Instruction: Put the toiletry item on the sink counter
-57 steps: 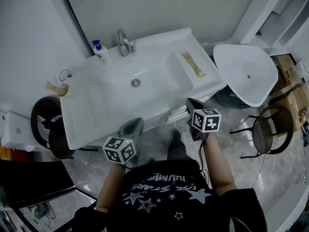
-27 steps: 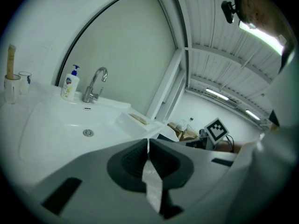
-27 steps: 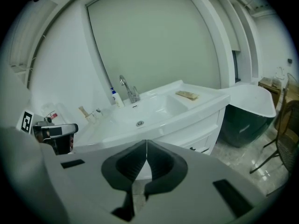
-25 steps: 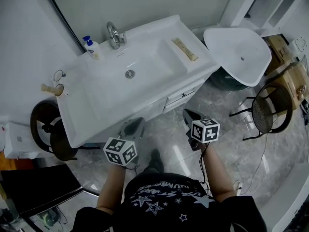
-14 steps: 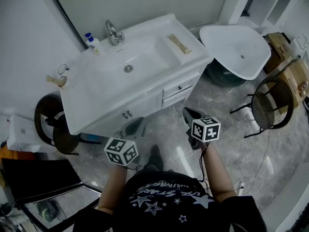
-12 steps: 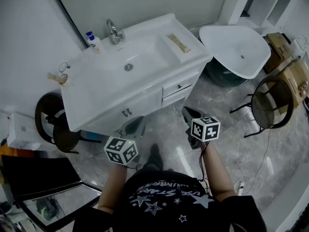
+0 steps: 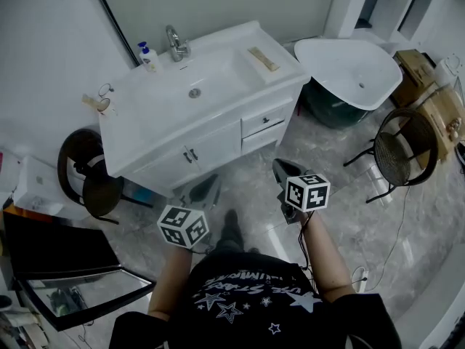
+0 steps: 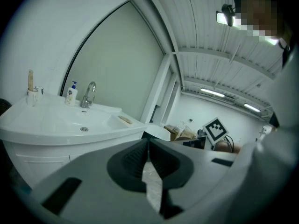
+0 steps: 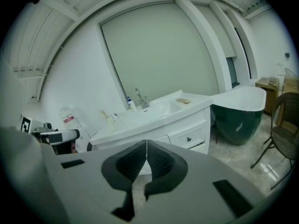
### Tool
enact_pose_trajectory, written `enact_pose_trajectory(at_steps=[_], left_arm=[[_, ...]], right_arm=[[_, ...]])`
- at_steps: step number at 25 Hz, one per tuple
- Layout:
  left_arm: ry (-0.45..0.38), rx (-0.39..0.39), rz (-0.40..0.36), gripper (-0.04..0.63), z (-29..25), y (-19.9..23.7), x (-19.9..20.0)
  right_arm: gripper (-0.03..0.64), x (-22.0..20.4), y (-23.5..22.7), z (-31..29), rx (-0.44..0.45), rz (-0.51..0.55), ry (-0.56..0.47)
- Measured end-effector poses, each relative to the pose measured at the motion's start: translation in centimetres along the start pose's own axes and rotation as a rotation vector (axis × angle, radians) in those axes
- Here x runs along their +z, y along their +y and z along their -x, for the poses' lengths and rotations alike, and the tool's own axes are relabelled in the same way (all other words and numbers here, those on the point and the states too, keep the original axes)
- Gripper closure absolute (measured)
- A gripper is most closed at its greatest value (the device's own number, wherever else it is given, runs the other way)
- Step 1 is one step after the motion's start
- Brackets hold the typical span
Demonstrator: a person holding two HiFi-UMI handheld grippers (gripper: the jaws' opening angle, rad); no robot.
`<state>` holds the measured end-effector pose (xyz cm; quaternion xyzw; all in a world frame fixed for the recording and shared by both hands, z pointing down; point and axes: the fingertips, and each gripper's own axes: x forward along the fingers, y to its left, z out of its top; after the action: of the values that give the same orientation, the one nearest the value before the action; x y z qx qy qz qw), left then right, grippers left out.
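Both pairs of jaws are pressed together on nothing: my left gripper (image 8: 148, 146) and right gripper (image 9: 146, 148) hang well short of the sink counter (image 7: 145, 133). The toiletry item (image 7: 263, 58), seemingly a flat tan tube, lies on its right ledge. I'd judge it light and soft, best pinched across its middle.

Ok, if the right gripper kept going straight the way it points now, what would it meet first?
Probably the white vanity cabinet front, below the sink counter. The right gripper, shut and empty, points at it with only floor between, though depth is unclear.
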<state>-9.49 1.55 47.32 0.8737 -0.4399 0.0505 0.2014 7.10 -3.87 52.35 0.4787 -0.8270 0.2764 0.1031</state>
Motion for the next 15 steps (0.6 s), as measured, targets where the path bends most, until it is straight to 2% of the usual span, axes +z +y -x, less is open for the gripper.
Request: enact_pose_trajectory(at_steps=[15], left_arm=[[-0.026, 0.004, -0.009, 0.571, 4.2, -6.7, -3.0]], right_arm=[[0.601, -3.7, 0.9, 7.6, 0.016, 0.037, -0.004]])
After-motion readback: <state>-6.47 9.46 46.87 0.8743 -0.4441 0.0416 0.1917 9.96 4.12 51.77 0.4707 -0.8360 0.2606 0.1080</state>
